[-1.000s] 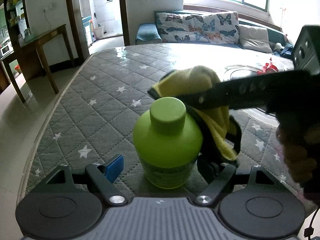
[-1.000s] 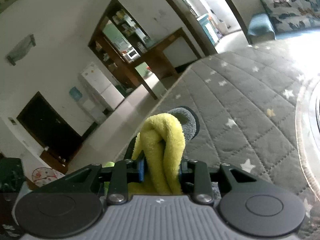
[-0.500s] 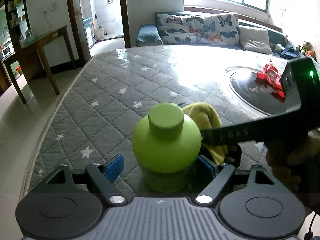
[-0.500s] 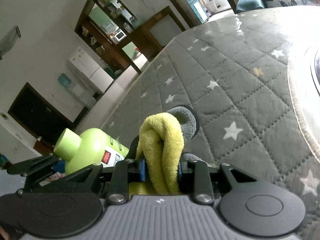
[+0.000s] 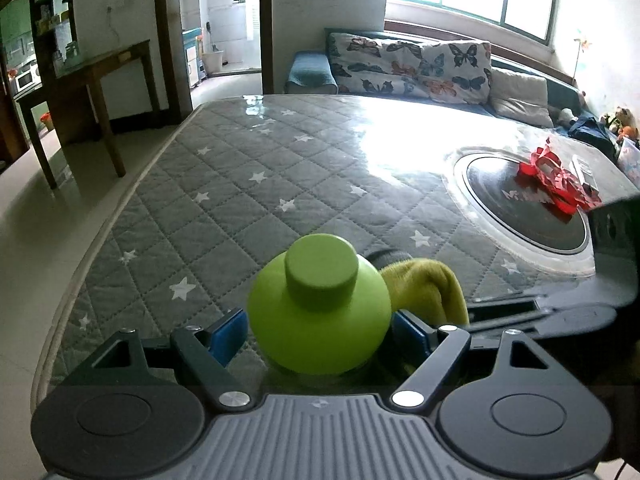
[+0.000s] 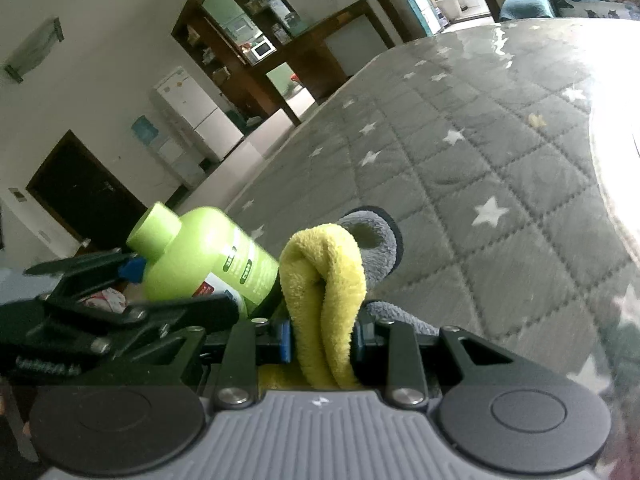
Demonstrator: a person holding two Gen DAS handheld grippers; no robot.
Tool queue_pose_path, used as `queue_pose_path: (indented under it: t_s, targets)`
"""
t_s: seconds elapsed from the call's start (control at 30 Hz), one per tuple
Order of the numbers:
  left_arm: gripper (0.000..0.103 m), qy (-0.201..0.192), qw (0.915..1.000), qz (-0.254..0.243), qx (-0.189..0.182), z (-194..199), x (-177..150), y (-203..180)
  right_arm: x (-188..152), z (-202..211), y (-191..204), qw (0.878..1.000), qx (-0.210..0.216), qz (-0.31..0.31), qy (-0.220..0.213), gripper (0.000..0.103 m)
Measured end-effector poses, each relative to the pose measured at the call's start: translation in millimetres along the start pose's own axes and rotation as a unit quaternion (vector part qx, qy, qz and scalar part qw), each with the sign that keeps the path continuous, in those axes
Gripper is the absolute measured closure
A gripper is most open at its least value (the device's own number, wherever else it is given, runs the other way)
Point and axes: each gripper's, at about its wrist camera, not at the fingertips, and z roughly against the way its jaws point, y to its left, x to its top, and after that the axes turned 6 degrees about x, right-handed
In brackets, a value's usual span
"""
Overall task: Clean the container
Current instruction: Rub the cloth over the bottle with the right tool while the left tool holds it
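Note:
A lime green bottle [image 5: 320, 312] with a round cap sits between the blue pads of my left gripper [image 5: 320, 330], which is shut on its body. The same green bottle [image 6: 204, 256] shows tilted at the left of the right wrist view, its printed label facing me. My right gripper [image 6: 322, 338] is shut on a folded yellow cloth [image 6: 326, 284]. That yellow cloth [image 5: 426, 286] rests against the bottle's right side, just behind the left gripper's right finger.
A grey quilted cover with white stars [image 5: 256, 200] spreads over the table under a glossy sheet. A black round plate [image 5: 524, 208] with a red ornament [image 5: 556, 180] lies at the right. A wooden side table [image 5: 88, 80] and a sofa [image 5: 420, 68] stand beyond.
The right gripper with the cloth has dropped from over the bottle's cap down to its right side. The bottle has stayed in the left gripper, coming a little closer to that camera.

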Motion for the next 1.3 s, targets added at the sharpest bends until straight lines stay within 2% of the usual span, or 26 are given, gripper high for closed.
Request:
queue_pose_path:
  t_s: [0.07,0.13,0.27,0.5,0.7,0.8,0.9,1.0,1.13,1.3]
  targets:
    - [0.029,-0.001,1.0000,-0.001,-0.002,1,-2,1,-5,2,3,1.000,0.005,-0.003,-0.001,0.075]
    - [0.032,-0.003,1.0000,-0.003,0.001,0,-3,3,-9,3,5,1.000,0.009,-0.006,-0.003,0.077]
    - [0.032,-0.003,1.0000,-0.006,-0.005,0,-4,3,-7,11,1,0.999,0.017,-0.027,-0.019,0.078]
    - [0.032,-0.007,0.9997,-0.019,-0.010,0,-5,4,13,32,12,0.998,0.014,-0.003,-0.062,0.078]
    - [0.032,-0.008,0.9996,-0.023,-0.012,0,-5,4,35,48,28,0.995,0.047,0.025,-0.087,0.078]
    - [0.032,-0.009,0.9995,-0.027,-0.011,0,-6,4,42,48,34,0.994,0.052,0.038,-0.086,0.078]
    - [0.032,-0.010,0.9995,-0.027,-0.012,1,-6,4,46,41,33,0.994,0.077,0.028,-0.070,0.078]
    - [0.032,-0.009,0.9996,-0.025,-0.014,0,-6,5,44,32,34,0.996,0.061,0.036,-0.055,0.078]
    - [0.032,-0.010,0.9995,-0.027,-0.014,0,-6,4,48,24,27,0.996,0.064,0.017,-0.059,0.078]
    - [0.032,-0.011,0.9994,-0.027,-0.016,0,-7,5,44,12,18,0.998,0.043,0.011,-0.054,0.078]
